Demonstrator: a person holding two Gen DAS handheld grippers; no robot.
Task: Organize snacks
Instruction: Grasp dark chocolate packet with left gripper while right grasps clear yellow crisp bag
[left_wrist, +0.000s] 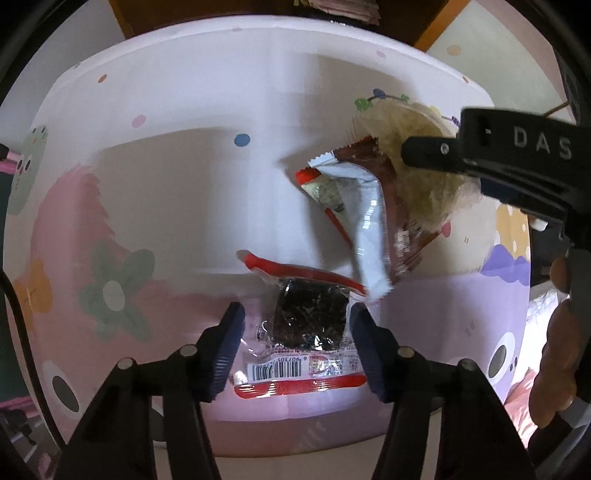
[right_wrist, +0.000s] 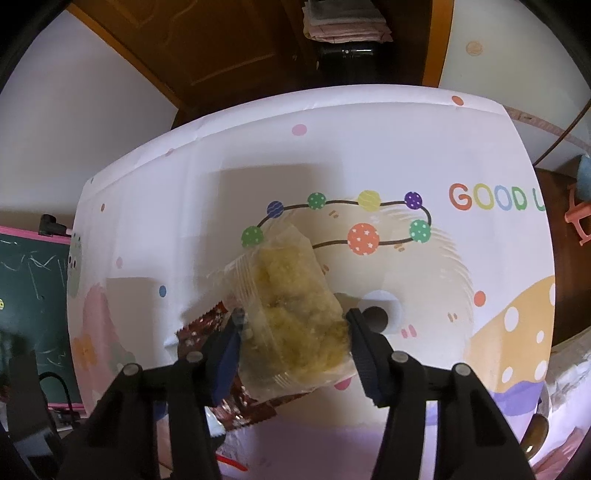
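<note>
In the left wrist view my left gripper (left_wrist: 295, 350) is shut on a clear packet with a dark snack and red edge (left_wrist: 306, 332), its barcode end toward me. Beyond it lie a white wrapper (left_wrist: 365, 221) and a brown wrapper (left_wrist: 402, 221). My right gripper (left_wrist: 410, 149) comes in from the right over them. In the right wrist view my right gripper (right_wrist: 293, 347) is shut on a clear packet with a pale yellow crumbly snack (right_wrist: 291, 317), held above the brown wrapper (right_wrist: 207, 325). The yellow snack also shows in the left wrist view (left_wrist: 406, 122).
A table with a white cartoon-print cloth (right_wrist: 369, 147) carries everything. A dark wooden door (right_wrist: 221, 48) stands behind it. A green chalkboard (right_wrist: 29, 295) is at the left. A pink item (right_wrist: 580, 221) sits at the right edge.
</note>
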